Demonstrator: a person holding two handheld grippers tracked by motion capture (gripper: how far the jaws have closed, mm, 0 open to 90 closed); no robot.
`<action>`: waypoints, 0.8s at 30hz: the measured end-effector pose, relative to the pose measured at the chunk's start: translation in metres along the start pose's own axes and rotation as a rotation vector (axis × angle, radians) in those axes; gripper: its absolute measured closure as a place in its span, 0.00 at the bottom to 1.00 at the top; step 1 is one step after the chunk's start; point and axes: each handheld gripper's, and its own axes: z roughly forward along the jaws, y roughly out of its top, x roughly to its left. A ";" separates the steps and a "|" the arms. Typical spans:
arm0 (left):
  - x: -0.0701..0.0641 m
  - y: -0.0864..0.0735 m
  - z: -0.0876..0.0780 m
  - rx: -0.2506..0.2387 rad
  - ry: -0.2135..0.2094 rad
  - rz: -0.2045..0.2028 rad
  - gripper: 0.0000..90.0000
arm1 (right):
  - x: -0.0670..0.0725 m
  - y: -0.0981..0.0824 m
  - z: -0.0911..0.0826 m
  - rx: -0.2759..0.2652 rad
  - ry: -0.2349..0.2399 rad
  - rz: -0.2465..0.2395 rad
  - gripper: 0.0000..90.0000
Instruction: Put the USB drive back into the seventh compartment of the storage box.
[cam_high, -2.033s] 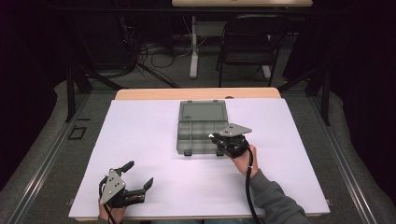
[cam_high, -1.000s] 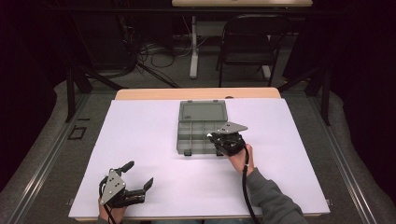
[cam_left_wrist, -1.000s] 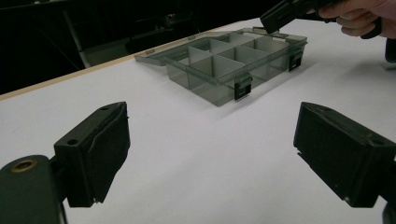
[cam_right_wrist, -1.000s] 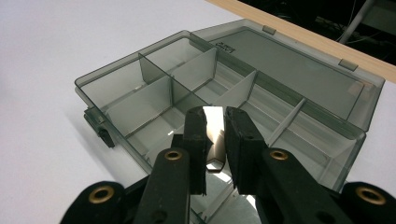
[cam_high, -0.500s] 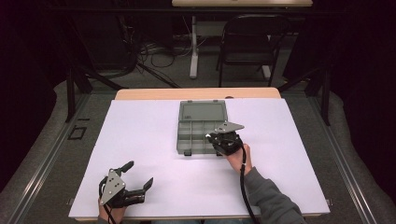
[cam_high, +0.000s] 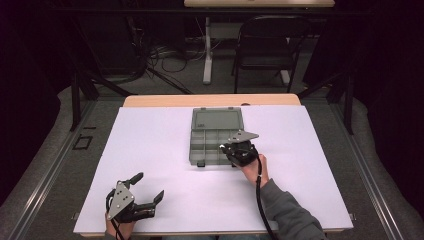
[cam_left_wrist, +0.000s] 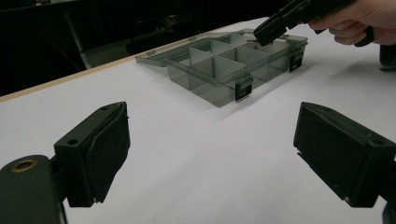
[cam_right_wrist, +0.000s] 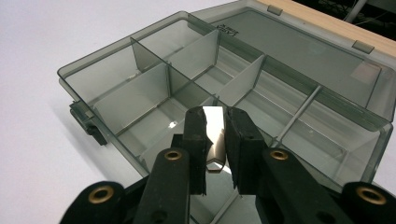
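Note:
A smoky grey compartment box (cam_high: 206, 145) lies in the middle of the white table, its lid (cam_high: 217, 120) folded flat on the far side. My right gripper (cam_high: 225, 148) reaches over the box's near right corner. In the right gripper view its pads (cam_right_wrist: 198, 126) are shut on a thin clear divider plate (cam_right_wrist: 215, 133), held upright above a compartment of the box (cam_right_wrist: 140, 93). My left gripper (cam_high: 149, 186) rests near the table's front left, open with nothing between its jaws (cam_left_wrist: 212, 140). From there the box (cam_left_wrist: 224, 70) and the right gripper (cam_left_wrist: 271, 28) lie ahead.
A white sheet (cam_high: 150, 140) covers the table, and a wooden edge (cam_high: 165, 101) shows at the back. Beyond the table stand a black chair (cam_high: 265, 45) and floor cables. The box's front latches (cam_left_wrist: 243, 88) face the left gripper.
My right gripper has edged slightly left over the box's near corner, still shut on the divider. The left gripper has stayed where it was.

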 end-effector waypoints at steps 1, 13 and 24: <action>0.000 0.000 0.000 0.002 0.000 -0.003 0.12 | 0.000 0.000 0.000 0.003 -0.001 0.003 0.88; 0.000 0.000 -0.001 -0.004 -0.003 -0.001 0.12 | -0.006 -0.001 -0.002 0.036 0.000 0.025 0.46; 0.000 0.000 -0.001 -0.005 -0.011 0.003 0.12 | -0.016 -0.003 -0.026 0.035 0.052 0.004 0.16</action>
